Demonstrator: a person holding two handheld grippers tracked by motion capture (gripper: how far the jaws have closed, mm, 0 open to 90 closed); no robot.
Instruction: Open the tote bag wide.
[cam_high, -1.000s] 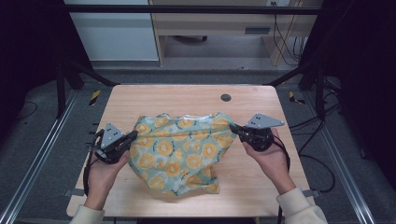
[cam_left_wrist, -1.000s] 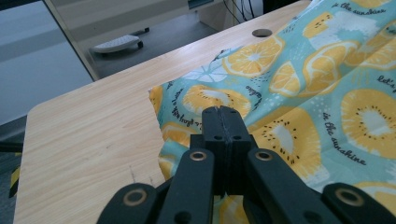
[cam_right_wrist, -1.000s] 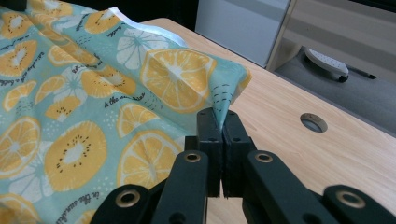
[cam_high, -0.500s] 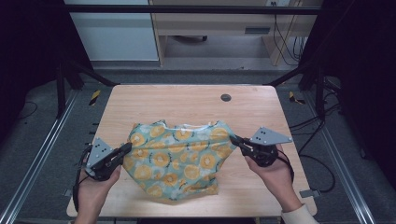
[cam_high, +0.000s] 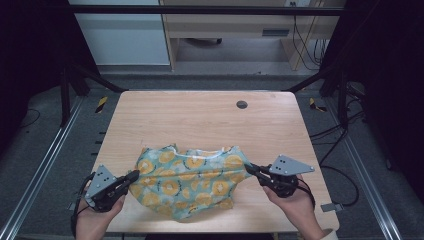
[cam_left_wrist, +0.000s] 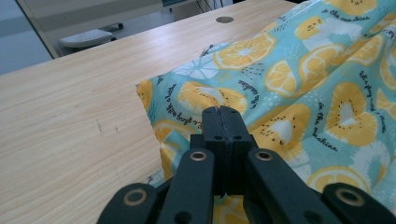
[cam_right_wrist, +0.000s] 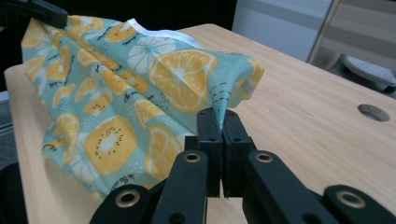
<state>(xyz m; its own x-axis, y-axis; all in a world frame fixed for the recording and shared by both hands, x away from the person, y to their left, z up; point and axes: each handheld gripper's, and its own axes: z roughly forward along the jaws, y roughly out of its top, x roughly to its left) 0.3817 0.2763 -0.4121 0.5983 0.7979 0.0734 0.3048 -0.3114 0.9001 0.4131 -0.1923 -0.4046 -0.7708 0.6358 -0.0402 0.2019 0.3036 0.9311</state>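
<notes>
the near edge of the cloth (cam_high: 192, 180) hangs right at the near rim of the table (cam_high: 200, 115), and the person's forearms are cut off at the bottom of the high view, so only the hands show. the cloth is teal with orange and lemon slices and small black script that is too small to read from above. it sits on the near half of the table, stretched left to right between the two tools, rumpled in the middle. the left hand-held gripper (cam_high: 131, 176) is clenched on the cloth's left corner; in the left gripper view its jaws meet flat with fabric bunched under them (cam_left_wrist: 223, 122). the right hand-held gripper (cam_high: 251, 170) is pinching the right corner, a thin fold of cloth caught between the closed jaws (cam_right_wrist: 219, 122), the fabric lifted off the wood there. a white hem (cam_right_wrist: 159, 39) peeks along the top edge. a round hole (cam_high: 242, 104) sits in the far right part of the table, well apart from the cloth.
</notes>
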